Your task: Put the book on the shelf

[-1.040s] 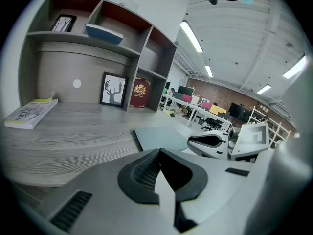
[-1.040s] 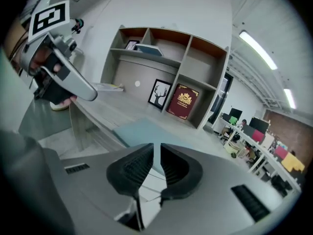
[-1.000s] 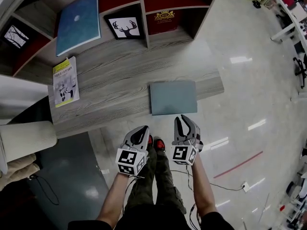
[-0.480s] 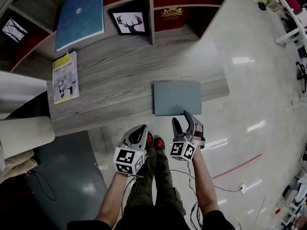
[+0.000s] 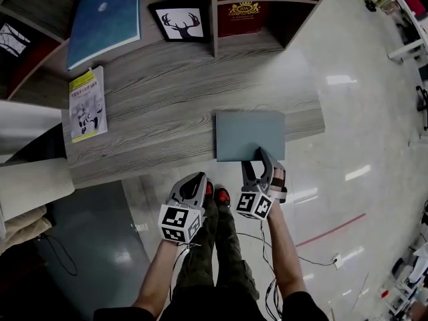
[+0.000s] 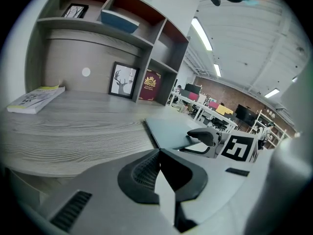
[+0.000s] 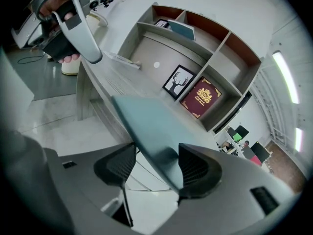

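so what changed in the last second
The right gripper rolled and came up to the near edge of the grey book; its jaws have just been opening and now straddle that edge without clamping it. The left gripper stayed shut, and the book lies where it was on the table.
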The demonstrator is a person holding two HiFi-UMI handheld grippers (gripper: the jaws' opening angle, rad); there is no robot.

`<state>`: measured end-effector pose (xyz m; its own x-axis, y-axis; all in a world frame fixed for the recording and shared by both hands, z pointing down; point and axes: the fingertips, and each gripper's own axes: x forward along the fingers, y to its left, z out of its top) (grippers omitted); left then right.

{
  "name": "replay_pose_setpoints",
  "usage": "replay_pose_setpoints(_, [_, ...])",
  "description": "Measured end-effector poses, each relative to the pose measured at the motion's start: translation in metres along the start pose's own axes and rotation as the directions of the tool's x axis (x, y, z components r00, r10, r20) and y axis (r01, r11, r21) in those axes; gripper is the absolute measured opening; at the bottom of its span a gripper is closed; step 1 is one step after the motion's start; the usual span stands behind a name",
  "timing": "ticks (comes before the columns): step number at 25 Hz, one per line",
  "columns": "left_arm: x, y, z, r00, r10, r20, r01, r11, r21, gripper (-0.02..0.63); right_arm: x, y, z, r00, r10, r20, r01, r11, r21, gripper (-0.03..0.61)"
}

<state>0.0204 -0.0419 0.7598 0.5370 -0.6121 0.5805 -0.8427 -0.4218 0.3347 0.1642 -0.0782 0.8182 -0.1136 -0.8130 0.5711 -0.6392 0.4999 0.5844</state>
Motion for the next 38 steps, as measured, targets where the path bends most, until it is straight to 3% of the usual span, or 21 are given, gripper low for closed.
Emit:
replay_pose_setpoints(14, [0.007,-0.008,-0.008,1.000,0.003,-0.021,-0.003,1.000,-0.011,0.008,0.008,-0.008,0.004,1.000,-0.020,-0.019,0.019,0.999,-0.039,0.267])
replay_pose_setpoints(27, [-0.008,-0.009,0.005,1.000,0.016,0.001,-0.016,1.000,0.000,0.008,-0.007,-0.024,0.021,0.999,-0.032,0.005,0.032,0.994,-0.103,0.143])
replay_pose_setpoints(35, [-0.026,-0.015,0.034,0.999,0.020,0.046,-0.021,1.000,0.023,0.006,-0.026,-0.060,0.048,0.996,-0.056,0.063,0.056,0.998,-0.003,0.097])
replay_pose_setpoints(38, [-0.035,-0.019,0.047,0.998,0.018,0.064,-0.020,0.999,0.036,0.008,-0.034,-0.074,0.053,0.994,-0.070,0.082,0.064,0.995,0.083,0.085])
